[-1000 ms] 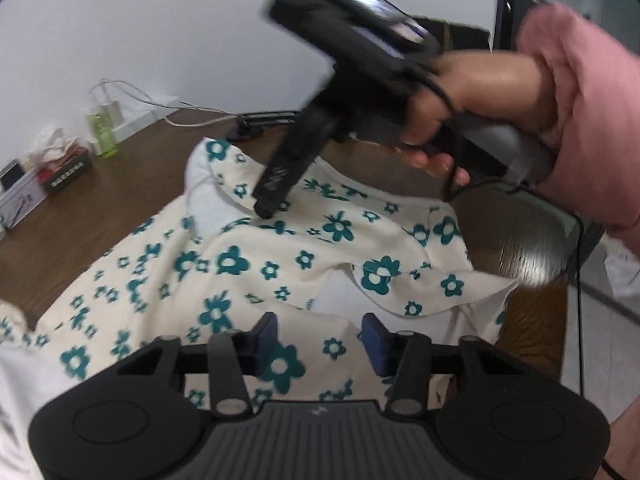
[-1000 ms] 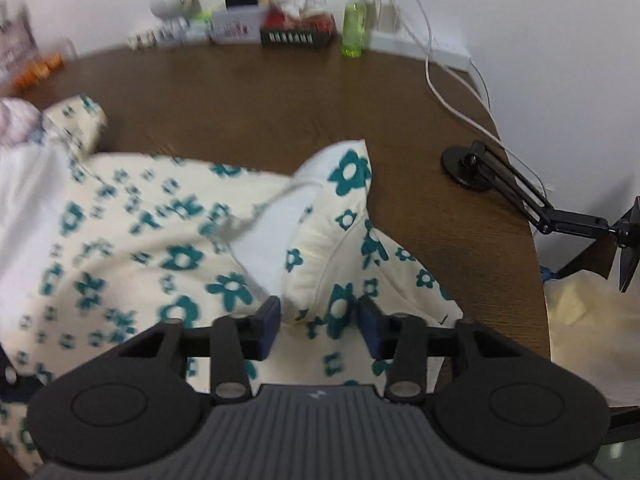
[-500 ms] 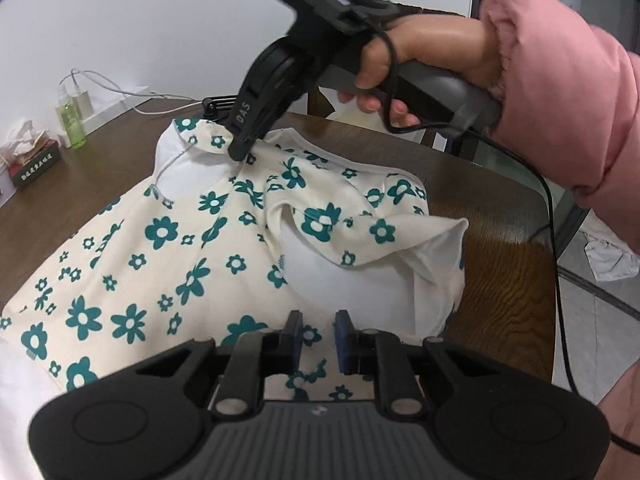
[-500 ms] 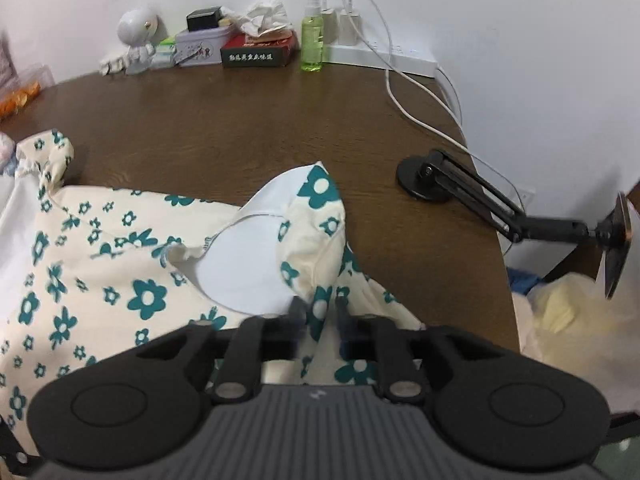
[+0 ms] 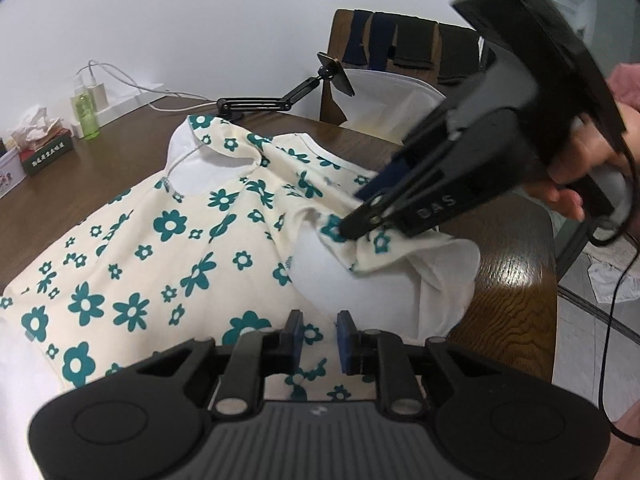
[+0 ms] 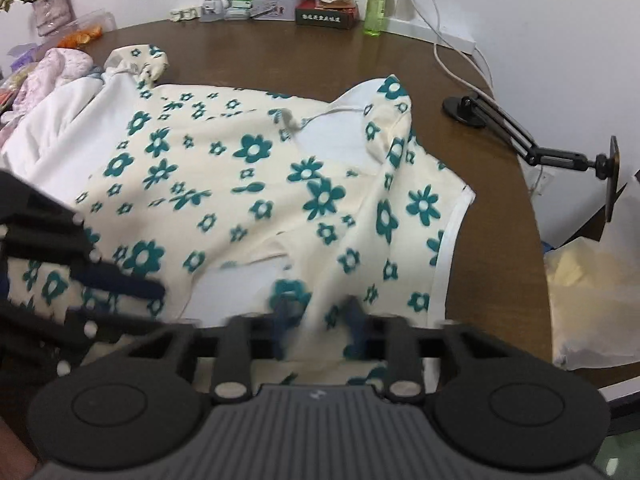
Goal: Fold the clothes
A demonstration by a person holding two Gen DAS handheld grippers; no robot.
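Pinching floral top [image 5: 168, 248] w/ R gripper [image 5: 345, 227]

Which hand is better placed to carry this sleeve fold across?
Right. The right tool is shut on a lifted fold of the floral top near the sleeve, while the left tool sits over flat fabric.

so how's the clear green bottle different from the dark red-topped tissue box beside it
The clear green plastic bottle stands tall and narrow; the dark red-topped tissue box sits low and wide. The bottle is see-through; the box is opaque, with crumpled tissue sticking out. Both stand at the far edge of the brown wooden table, by the wall, apart from the cream flowered garment.
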